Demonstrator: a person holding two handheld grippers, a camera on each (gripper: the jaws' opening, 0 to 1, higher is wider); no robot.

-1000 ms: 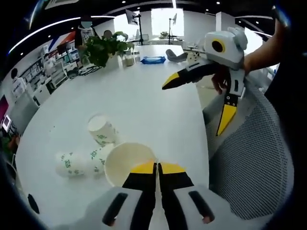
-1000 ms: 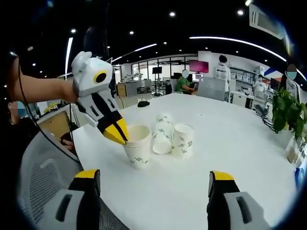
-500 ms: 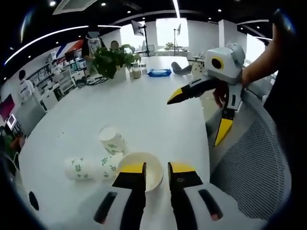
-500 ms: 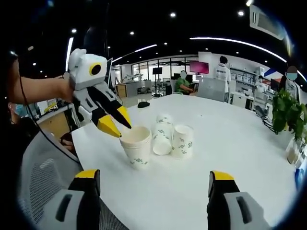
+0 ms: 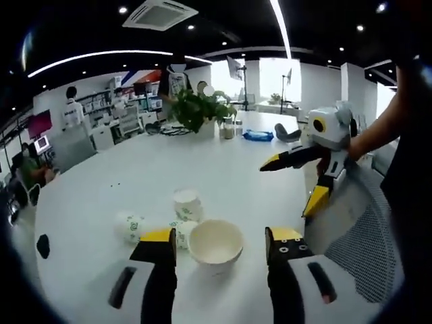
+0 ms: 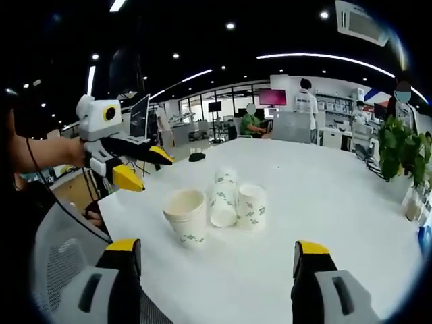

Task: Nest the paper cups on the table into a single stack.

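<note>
**Jaws open on both grippers, cups loose on the worktop**

Jaws of the left gripper (image 5: pixel 219 244) stand wide apart and hold nothing. Between and just ahead of them, an upright cup (image 5: pixel 216 243) shows its open mouth. From its rim it looks like several cups already nested, though I cannot count them. Just beyond the left jaw lies a tipped cup (image 5: pixel 135 226), with another cup (image 5: pixel 187 204) standing mouth-down past it, both near the upright one.

The right gripper (image 6: pixel 219 260) also has its jaws spread wide and empty. Ahead of them, well apart, the upright cup (image 6: pixel 185 214) stands on the white worktop (image 6: pixel 324 202), with the tipped cup (image 6: pixel 223 199) and the mouth-down cup (image 6: pixel 250 206) close beside it.

These paper cups will likely be very light, thin-walled and easy to crush. A gentle pinch on the side wall near the stiffer rolled rim seems the safest hold. A tipped cup may roll when touched.

The left gripper view looks down into the upright cup, showing its hollow inside. It also shows the right gripper (image 5: pixel 307 177) off beyond the right jaw, jaws parted. The right gripper view shows the cups from the side, with their green print, and the left gripper (image 6: pixel 138 169) beyond the left jaw, also parted.
</note>
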